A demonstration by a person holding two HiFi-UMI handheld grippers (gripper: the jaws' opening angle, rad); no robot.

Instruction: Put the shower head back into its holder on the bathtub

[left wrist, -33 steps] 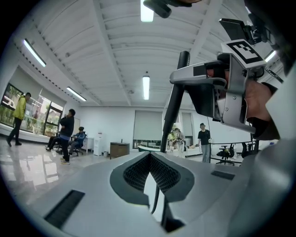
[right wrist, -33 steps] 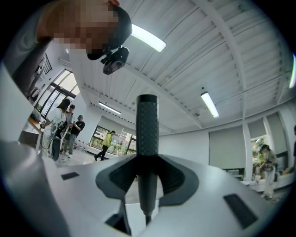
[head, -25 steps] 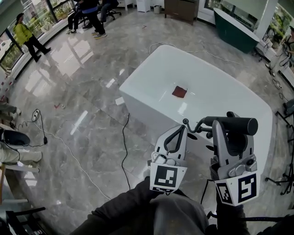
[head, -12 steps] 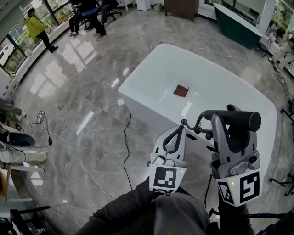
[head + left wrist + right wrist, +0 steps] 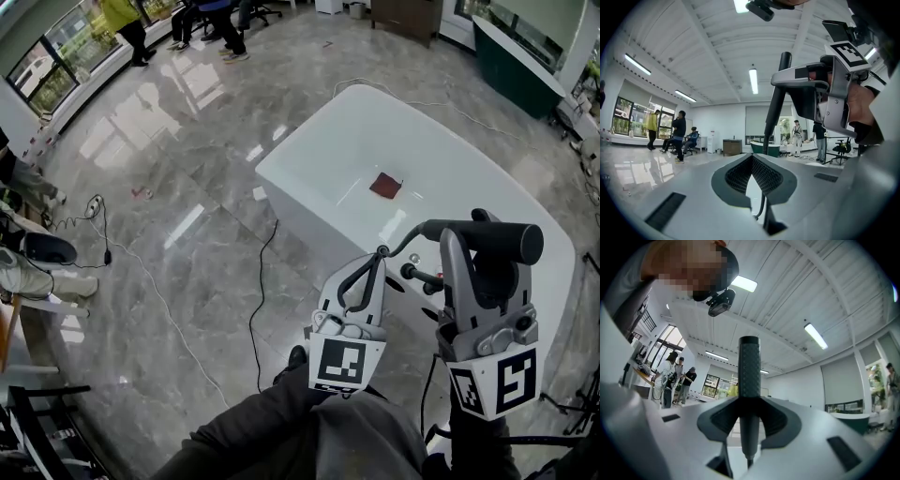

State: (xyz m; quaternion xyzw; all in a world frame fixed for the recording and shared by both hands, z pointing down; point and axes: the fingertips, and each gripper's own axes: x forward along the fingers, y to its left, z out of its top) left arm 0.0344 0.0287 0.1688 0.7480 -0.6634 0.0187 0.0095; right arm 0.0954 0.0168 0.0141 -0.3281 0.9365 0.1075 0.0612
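A white bathtub (image 5: pixel 450 155) fills the middle right of the head view. Dark tap fittings (image 5: pixel 418 275) stand on its near rim, partly hidden behind the grippers. My right gripper (image 5: pixel 473 239) is shut on the black shower head handle (image 5: pixel 499 242), which lies level above the near rim. In the right gripper view the ribbed handle (image 5: pixel 749 366) stands up between the jaws. A thin hose (image 5: pixel 405 239) curves from it toward my left gripper (image 5: pixel 377 258). The left gripper (image 5: pixel 752 157) is shut; the hose shows through the gap below its tips.
A red-brown square (image 5: pixel 386 185) lies on the tub floor. A black cable (image 5: pixel 257 300) runs over the glossy marble floor left of the tub. A dark green tub (image 5: pixel 525 56) stands far right. People (image 5: pixel 217 19) stand far left. The person's legs (image 5: pixel 319 441) are below.
Both grippers hold the same pose and grip. The head view has shifted, so the tub sits a little further right and up. The people at the far left have walked on.
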